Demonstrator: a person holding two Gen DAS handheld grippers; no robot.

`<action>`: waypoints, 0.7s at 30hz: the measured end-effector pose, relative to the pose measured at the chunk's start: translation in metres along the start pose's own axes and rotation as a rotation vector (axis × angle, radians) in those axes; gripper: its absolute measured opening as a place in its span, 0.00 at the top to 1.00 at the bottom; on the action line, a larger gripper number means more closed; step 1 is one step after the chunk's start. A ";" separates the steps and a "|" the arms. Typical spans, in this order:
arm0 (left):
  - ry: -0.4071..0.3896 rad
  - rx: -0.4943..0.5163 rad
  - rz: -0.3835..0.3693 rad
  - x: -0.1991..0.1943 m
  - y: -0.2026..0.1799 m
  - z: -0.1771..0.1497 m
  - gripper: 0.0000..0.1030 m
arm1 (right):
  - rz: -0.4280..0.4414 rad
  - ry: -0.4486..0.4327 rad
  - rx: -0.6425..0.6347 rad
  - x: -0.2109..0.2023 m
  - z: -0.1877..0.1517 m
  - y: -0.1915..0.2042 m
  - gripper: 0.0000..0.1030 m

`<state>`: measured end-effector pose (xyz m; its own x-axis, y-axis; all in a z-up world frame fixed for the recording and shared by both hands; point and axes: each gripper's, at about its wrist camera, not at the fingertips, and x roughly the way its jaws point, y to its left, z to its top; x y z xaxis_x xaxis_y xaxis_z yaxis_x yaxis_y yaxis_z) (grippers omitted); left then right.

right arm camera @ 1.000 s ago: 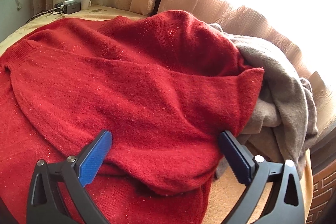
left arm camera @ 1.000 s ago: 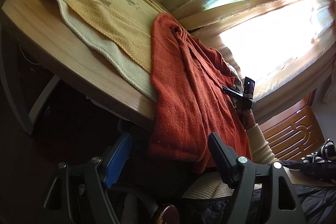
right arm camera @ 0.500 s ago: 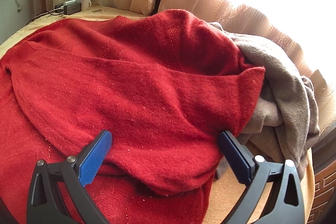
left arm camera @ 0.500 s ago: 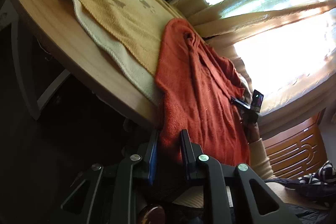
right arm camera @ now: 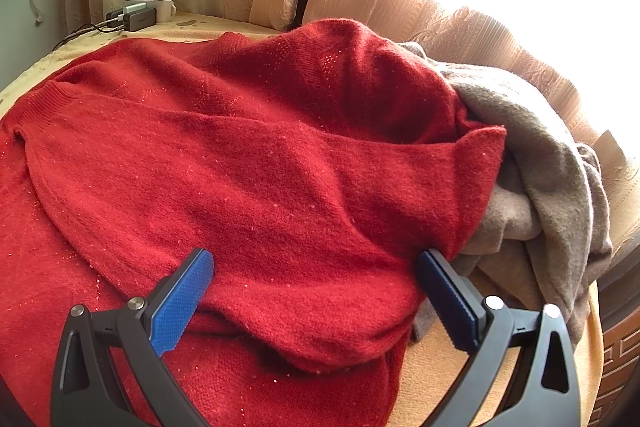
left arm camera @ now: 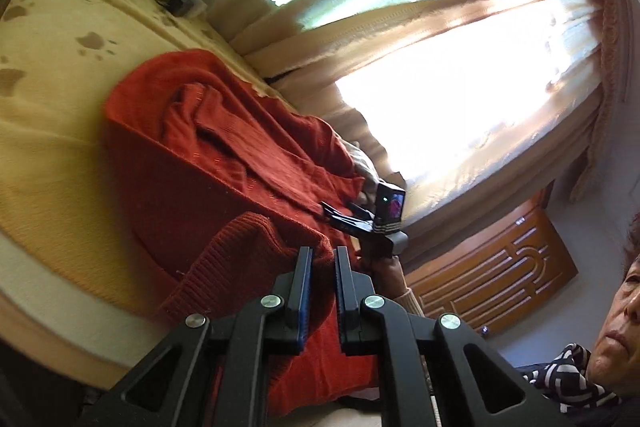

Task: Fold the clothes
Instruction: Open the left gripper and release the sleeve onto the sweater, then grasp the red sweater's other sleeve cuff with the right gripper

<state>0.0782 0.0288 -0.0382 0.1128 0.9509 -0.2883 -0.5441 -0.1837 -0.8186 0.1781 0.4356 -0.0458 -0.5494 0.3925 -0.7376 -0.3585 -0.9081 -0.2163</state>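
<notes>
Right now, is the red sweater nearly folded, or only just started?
Only just started. Done: one sleeve lies across the red sweater. In hand: the left tool is shut on its ribbed bottom edge, lifted over the table. The right tool sits open at the sleeve. Left: folding the body over and neatening it, then the crumpled grey sweater beside it.

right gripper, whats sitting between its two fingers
A folded sleeve of the red sweater lies across the gap of the open right gripper, shown in the right wrist view.
</notes>
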 end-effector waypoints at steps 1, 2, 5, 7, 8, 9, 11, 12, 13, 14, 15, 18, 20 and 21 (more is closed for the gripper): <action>0.041 0.011 -0.022 0.023 -0.005 0.004 0.89 | 0.001 0.000 0.001 0.000 0.000 0.000 0.01; 0.081 0.017 -0.031 0.045 -0.008 0.006 0.89 | 0.001 0.000 0.001 0.000 0.000 0.000 0.01; 0.179 0.016 -0.014 0.093 -0.011 0.007 0.89 | 0.004 -0.002 0.003 -0.001 0.000 0.000 0.01; 0.201 -0.001 0.026 0.107 -0.009 0.008 0.89 | 0.008 -0.005 0.004 -0.001 0.000 -0.001 0.01; 0.205 -0.017 0.035 0.108 -0.006 0.008 0.89 | 0.012 -0.008 0.005 -0.002 0.000 -0.002 0.01; 0.200 -0.040 0.045 0.107 -0.003 0.010 0.88 | 0.018 -0.014 0.007 -0.003 0.000 -0.002 0.01; 0.171 -0.072 0.073 0.097 0.003 0.012 0.88 | 0.035 -0.034 0.009 -0.006 -0.001 -0.003 0.00; 0.152 -0.077 0.086 0.091 0.005 0.015 0.85 | 0.041 -0.054 0.010 -0.010 -0.002 -0.004 0.00; 0.133 -0.083 0.098 0.085 0.007 0.017 0.84 | 0.046 -0.076 0.010 -0.014 -0.002 -0.004 0.00; 0.118 -0.083 0.104 0.080 0.008 0.018 0.83 | 0.046 -0.109 0.006 -0.021 -0.003 -0.004 0.00; 0.110 -0.077 0.103 0.075 0.008 0.020 0.79 | 0.038 -0.145 -0.001 -0.029 -0.005 -0.002 0.00; 0.084 -0.062 0.106 0.069 0.007 0.027 0.55 | 0.088 -0.227 -0.033 -0.064 -0.008 0.016 0.00; 0.062 -0.050 0.088 0.067 0.005 0.032 0.38 | 0.145 -0.302 -0.102 -0.099 -0.011 0.040 0.00; 0.054 -0.045 0.074 0.066 0.004 0.035 0.37 | 0.153 -0.349 -0.155 -0.117 -0.015 0.056 0.00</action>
<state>0.0540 0.0999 -0.0434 0.1184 0.9198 -0.3742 -0.5145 -0.2655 -0.8154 0.2340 0.3363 0.0188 -0.8202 0.2524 -0.5134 -0.1489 -0.9607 -0.2344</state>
